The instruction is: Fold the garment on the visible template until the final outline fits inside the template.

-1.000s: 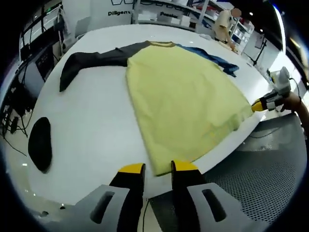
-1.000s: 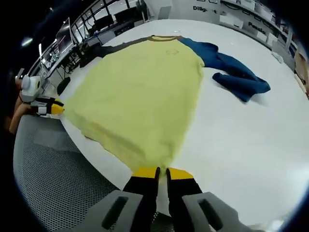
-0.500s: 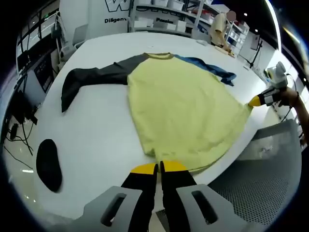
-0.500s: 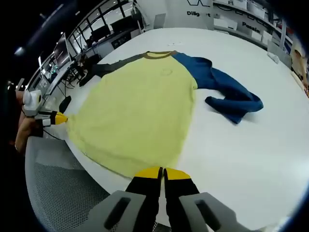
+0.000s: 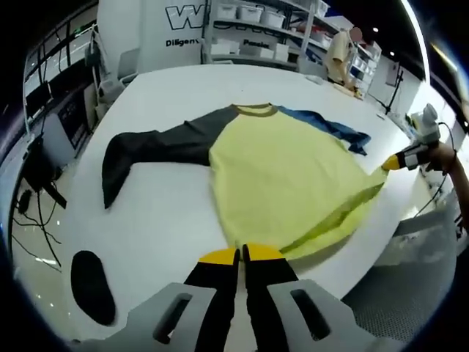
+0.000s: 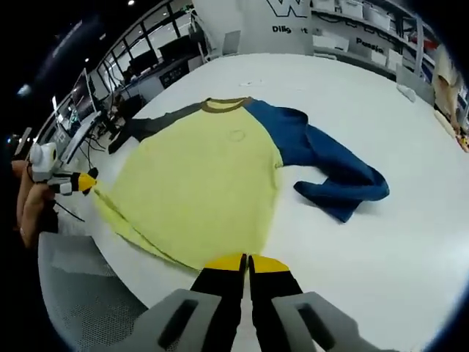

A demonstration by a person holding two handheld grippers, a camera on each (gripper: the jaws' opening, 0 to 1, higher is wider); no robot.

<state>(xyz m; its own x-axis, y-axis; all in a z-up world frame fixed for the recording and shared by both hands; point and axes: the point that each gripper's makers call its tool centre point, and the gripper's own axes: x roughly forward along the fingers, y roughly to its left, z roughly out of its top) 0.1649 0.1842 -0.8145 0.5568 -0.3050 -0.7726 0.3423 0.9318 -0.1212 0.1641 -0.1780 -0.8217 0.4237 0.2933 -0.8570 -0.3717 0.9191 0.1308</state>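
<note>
In the left gripper view I see my left gripper (image 5: 241,254) with its two yellow-tipped fingers (image 5: 218,256) pressed together, and the bottom hem of the garment (image 5: 282,187) is pinched between them at one corner. In the right gripper view my right gripper (image 6: 247,262) stands the same way: the fingers (image 6: 270,263) are closed with no gap, and they pinch the other corner of the hem.

The garment is a long-sleeve shirt with a pale yellow body, and it lies on the white table (image 5: 165,220) with the collar away from me. Between the two pinched corners the hem is raised off the table, and I can see a fold line and shadow under it. The dark grey sleeve (image 5: 146,147) lies stretched out flat to one side. The blue sleeve (image 6: 330,172) lies crumpled on the other side; in the left gripper view most of it is hidden behind the yellow body.

The right gripper also shows at the right edge of the left gripper view, small, with a hand (image 5: 447,158) behind it. I cannot make out its fingers there.

A flat black oval object (image 5: 93,286) lies on the table near the left gripper. I cannot tell what it is. I cannot make out any template outline on the table.
</note>
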